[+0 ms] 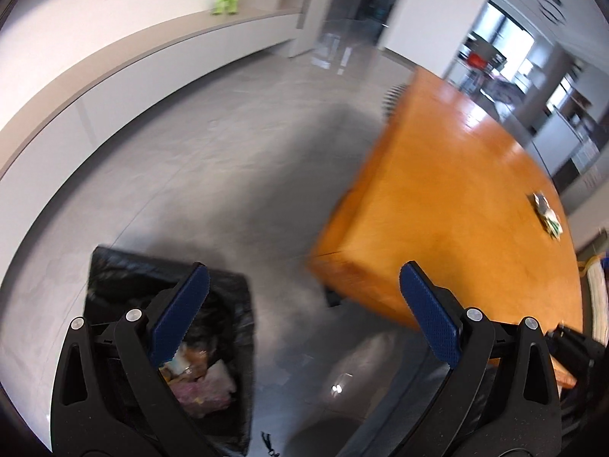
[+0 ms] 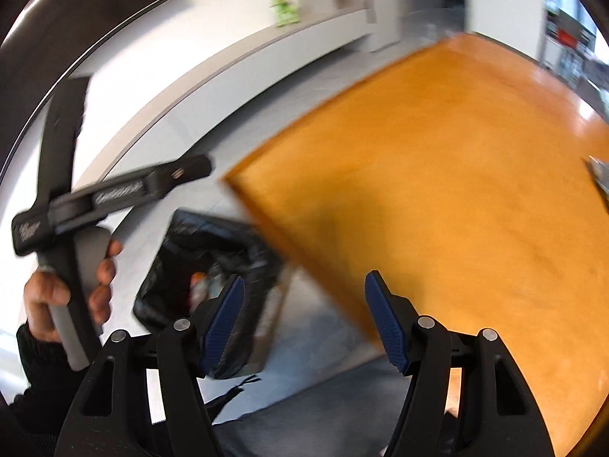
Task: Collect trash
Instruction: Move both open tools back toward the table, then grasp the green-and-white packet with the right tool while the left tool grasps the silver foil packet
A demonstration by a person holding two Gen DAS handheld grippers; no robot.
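Both sets of jaws stand spread and empty. The crumpled wrappers (image 1: 548, 213) lie on the worktop (image 1: 449, 205) well beyond your left gripper (image 1: 304, 323), far right of its jaws. Slow the swing, centre the jaws over them before closing; the bin (image 1: 167, 304) sits under the left jaw.

Near the counter's (image 1: 456, 198) far right edge, a small piece of litter (image 1: 548, 213) is too blurred to identify. The bin's (image 1: 228, 304) contents are partly hidden behind the left claw (image 1: 304, 316).
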